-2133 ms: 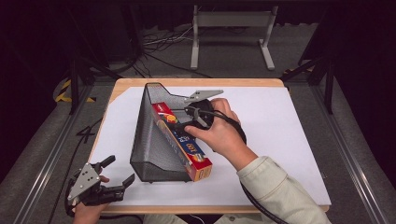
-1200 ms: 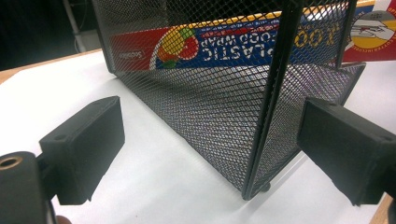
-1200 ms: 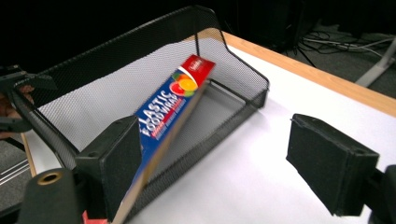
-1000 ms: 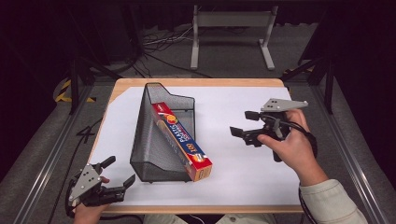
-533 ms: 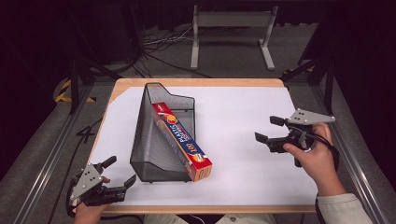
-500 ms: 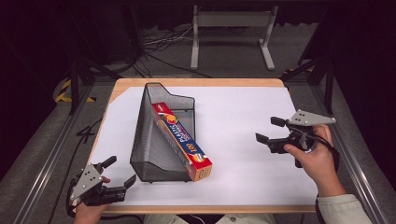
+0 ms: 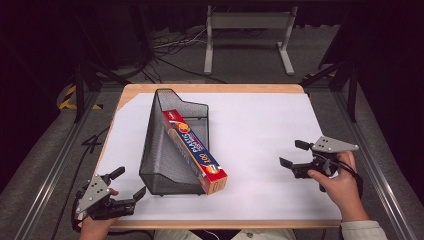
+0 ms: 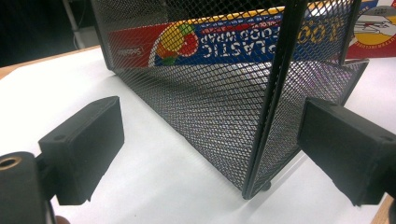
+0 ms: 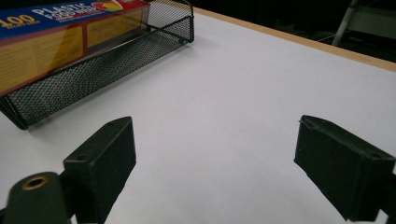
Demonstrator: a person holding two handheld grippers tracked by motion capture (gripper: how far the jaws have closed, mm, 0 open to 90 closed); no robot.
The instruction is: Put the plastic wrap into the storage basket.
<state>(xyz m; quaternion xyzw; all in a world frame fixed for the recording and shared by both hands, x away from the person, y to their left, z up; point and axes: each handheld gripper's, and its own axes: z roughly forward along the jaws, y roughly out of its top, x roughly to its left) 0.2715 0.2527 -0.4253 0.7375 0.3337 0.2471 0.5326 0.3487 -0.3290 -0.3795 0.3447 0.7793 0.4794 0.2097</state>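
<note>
Where it rests in the mesh rack, box lettered "PLASTIC FOOD WRAP".

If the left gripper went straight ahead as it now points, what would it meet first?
Probably the near corner edge of the black mesh holder, which stands between the left gripper's open fingers; depth is uncertain. The plastic wrap box lies behind the mesh.

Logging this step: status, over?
Both hand-held grippers open: left, right. Red-and-blue plastic-wrap box in black mesh basket. Nothing in the way.
</note>
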